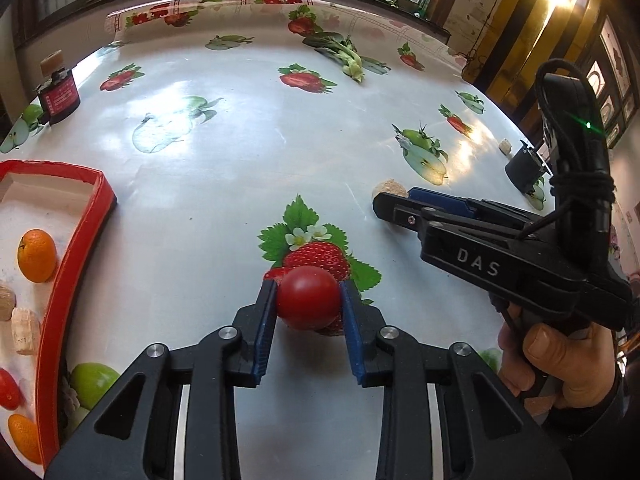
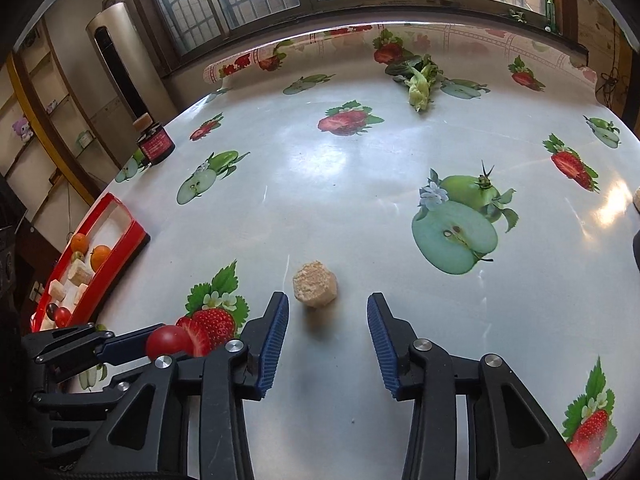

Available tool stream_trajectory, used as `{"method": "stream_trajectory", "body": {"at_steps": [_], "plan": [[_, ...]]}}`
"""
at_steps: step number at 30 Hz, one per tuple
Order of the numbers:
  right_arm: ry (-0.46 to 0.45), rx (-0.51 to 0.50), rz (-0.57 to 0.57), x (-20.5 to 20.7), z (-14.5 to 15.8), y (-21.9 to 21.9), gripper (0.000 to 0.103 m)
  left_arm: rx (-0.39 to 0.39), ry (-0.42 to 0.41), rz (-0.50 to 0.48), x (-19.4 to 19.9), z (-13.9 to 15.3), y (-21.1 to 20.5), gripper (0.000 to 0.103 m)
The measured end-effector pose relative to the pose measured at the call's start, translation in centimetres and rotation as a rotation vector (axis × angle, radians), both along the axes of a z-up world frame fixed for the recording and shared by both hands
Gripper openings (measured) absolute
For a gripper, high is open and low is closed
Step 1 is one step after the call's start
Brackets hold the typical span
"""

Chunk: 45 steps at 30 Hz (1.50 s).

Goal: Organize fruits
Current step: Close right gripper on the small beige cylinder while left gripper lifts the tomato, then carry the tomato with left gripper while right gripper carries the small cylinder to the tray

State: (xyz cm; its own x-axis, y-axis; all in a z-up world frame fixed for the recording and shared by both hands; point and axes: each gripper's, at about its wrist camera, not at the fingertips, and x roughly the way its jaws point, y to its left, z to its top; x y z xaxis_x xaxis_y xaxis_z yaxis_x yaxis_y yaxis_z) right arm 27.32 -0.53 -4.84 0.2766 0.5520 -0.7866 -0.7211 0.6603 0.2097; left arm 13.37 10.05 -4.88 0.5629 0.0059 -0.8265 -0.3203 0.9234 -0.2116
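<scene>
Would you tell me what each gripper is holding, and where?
The left gripper clamps the cherry tomato by its sides; the right gripper holds nothing, open around the beige chunk.

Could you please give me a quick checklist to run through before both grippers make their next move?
1. Left gripper fingers pressed on the cherry tomato: ok.
2. Tomato centred in that grip: ok.
3. Right gripper around the beige chunk: not ok, the chunk lies just beyond the open fingers.
4. Red tray has free room: ok.
5. Grippers apart from each other: ok.
6. Tomato lifted off the tablecloth: cannot tell.
</scene>
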Motion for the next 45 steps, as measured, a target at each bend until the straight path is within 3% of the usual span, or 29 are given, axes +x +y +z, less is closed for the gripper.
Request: {"method": "stream_trajectory", "body": {"at_steps": [2, 4, 19, 45], "plan": [[-0.038, -0.017, 0.002, -0.2, 0.0, 0.8, 0.037, 0.0, -0.004, 0.007, -0.3, 0.2, 0.3, 0.028], [-0.044, -0.023, 0.009, -0.5, 0.0, 1.2, 0.025, -0.004, -0.007, 0.014, -0.6, 0.3, 0.6, 0.028], [-0.035, 0.024, 0.09, -6.3, 2.4, 0.9, 0.024, -0.012, -0.039, 0.077, -4.2, 1.4, 2.4, 0.029], [-0.076, 0.051, 0.236, -14.2, 5.5, 6.0, 0.024, 0.025, -0.093, 0.228, -12.4, 4.1, 7.4, 0.029]]}}
